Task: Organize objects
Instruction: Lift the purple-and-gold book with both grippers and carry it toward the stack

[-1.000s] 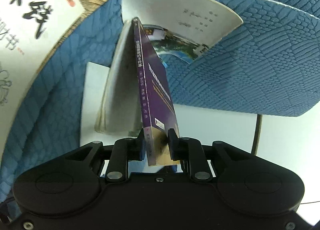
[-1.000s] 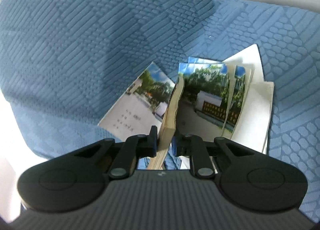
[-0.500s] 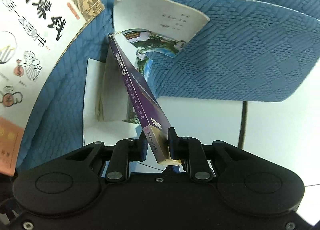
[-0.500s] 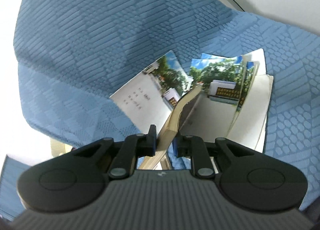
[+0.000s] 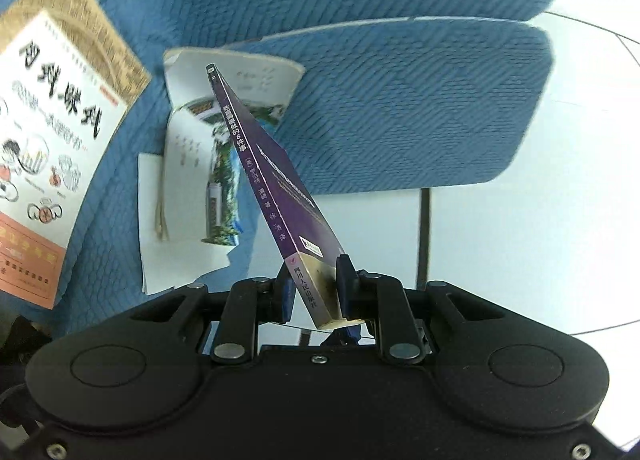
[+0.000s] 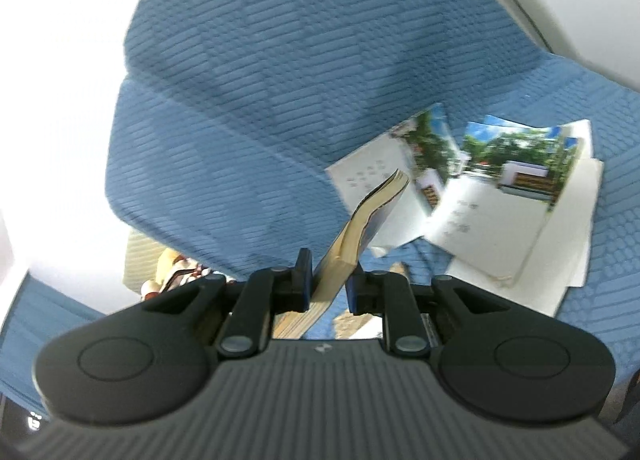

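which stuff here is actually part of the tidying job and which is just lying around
In the job:
- purple book, clamped by the left gripper and, at its page edge, by the right gripper
- photo booklets on the blue cloth
- white and gold book

Just lying about:
- blue cloth
- white table

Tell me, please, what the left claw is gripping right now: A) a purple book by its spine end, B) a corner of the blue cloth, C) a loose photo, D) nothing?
A: in the left wrist view the left claw is clamped on the lower end of the purple book, which rises tilted above the blue cloth.
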Demonstrator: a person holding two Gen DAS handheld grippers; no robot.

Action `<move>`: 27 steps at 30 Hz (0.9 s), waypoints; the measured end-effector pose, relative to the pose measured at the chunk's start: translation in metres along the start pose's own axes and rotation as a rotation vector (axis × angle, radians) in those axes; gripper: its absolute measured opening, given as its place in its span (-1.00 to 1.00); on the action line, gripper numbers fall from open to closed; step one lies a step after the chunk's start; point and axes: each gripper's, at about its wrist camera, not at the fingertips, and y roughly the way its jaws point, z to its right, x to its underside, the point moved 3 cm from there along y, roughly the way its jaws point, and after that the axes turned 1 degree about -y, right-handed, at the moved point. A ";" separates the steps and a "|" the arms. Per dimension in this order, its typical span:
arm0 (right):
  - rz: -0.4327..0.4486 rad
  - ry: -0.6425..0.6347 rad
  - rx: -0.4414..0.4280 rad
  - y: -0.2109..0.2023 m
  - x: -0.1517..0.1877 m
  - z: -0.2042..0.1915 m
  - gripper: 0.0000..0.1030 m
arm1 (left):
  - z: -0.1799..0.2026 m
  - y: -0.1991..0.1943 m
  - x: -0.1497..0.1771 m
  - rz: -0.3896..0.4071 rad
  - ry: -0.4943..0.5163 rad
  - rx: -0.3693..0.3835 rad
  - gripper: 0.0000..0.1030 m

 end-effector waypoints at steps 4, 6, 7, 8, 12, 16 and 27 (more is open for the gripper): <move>-0.006 -0.022 -0.020 0.000 0.008 -0.026 -0.60 | 0.009 -0.028 -0.005 0.017 0.002 0.014 -0.62; -0.011 -0.044 -0.024 0.001 0.015 -0.038 -0.60 | 0.010 -0.043 -0.008 0.027 0.009 0.015 -0.62; -0.016 -0.055 -0.026 0.003 0.020 -0.044 -0.60 | 0.010 -0.050 -0.010 0.030 0.018 0.014 -0.62; -0.020 -0.061 -0.027 0.004 0.024 -0.048 -0.60 | 0.009 -0.057 -0.011 0.033 0.026 0.013 -0.61; -0.045 -0.087 -0.027 0.014 0.046 -0.060 -0.59 | -0.006 -0.082 -0.018 0.042 0.016 0.010 -0.61; -0.068 -0.094 -0.016 0.027 0.067 -0.059 -0.58 | -0.027 -0.095 -0.027 0.041 0.005 -0.009 -0.61; -0.121 -0.091 0.070 0.069 0.114 -0.018 -0.58 | -0.107 -0.088 -0.044 0.033 -0.055 -0.089 -0.58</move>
